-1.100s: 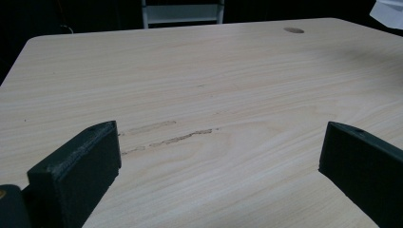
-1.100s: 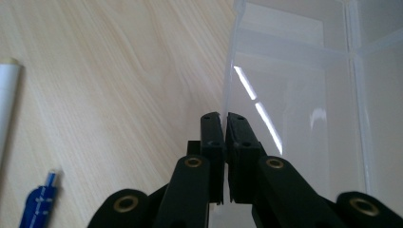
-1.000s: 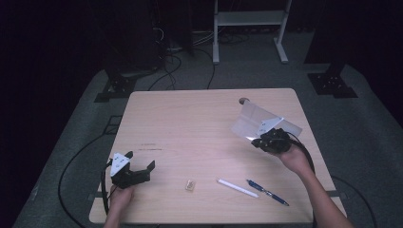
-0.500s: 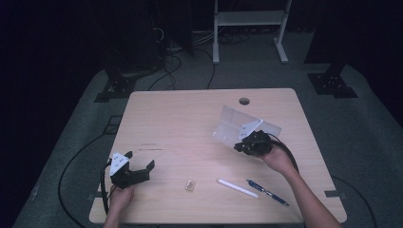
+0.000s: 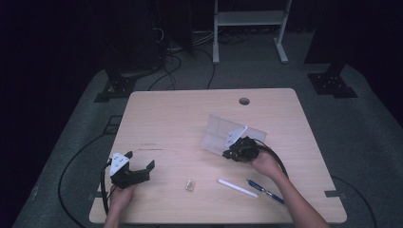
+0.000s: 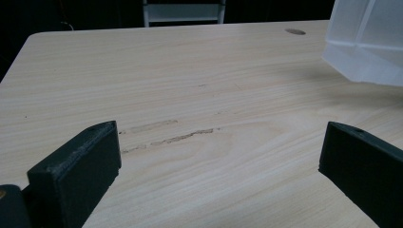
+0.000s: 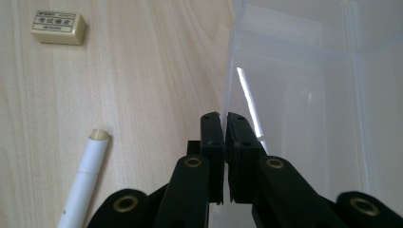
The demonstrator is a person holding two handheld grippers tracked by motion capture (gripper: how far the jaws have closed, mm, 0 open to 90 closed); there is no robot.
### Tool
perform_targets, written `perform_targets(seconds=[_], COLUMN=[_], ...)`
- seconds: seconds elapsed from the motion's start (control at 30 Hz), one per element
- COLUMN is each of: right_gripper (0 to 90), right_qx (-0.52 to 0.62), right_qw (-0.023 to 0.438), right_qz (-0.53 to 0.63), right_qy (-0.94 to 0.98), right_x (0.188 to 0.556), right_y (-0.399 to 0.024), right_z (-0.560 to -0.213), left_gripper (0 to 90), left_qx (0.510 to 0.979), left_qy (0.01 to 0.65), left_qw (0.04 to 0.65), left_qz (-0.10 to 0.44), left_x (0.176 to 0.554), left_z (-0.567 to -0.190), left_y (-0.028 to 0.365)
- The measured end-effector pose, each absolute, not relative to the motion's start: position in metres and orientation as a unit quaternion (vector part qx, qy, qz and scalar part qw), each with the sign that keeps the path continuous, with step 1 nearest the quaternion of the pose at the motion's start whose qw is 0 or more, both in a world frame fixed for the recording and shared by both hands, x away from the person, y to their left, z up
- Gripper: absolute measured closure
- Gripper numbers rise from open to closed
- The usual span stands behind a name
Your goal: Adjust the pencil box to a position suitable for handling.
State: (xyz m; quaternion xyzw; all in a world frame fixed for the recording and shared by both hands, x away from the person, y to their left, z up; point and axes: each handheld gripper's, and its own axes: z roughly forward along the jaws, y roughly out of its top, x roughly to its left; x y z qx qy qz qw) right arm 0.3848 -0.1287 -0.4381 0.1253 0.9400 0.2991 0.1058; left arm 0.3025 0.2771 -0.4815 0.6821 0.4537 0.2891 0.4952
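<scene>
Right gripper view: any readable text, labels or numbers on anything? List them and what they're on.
Small cream rectangular eraser: a printed label with two lines of dark characters inside a border, too blurred to read.
White cylindrical pen: no marking visible.
Clear plastic divided box, held at its wall by the right gripper: no text.
Light wooden table: none.
</scene>
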Motion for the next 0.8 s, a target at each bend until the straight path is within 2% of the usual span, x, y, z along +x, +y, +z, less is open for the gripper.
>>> perform_targets(seconds=[0.8], right_gripper=[86.4], right_qx=[0.099], right_qw=[0.065], right_qz=[0.282], right_qy=[0.952], right_x=[0.377], right_y=[-0.099], right_z=[-0.47], left_gripper=[0.0], left_qx=[0.681], left_qy=[0.454], left_qw=[0.496], left_qz=[0.289], left_x=[0.302], left_z=[-0.481], left_y=[0.278])
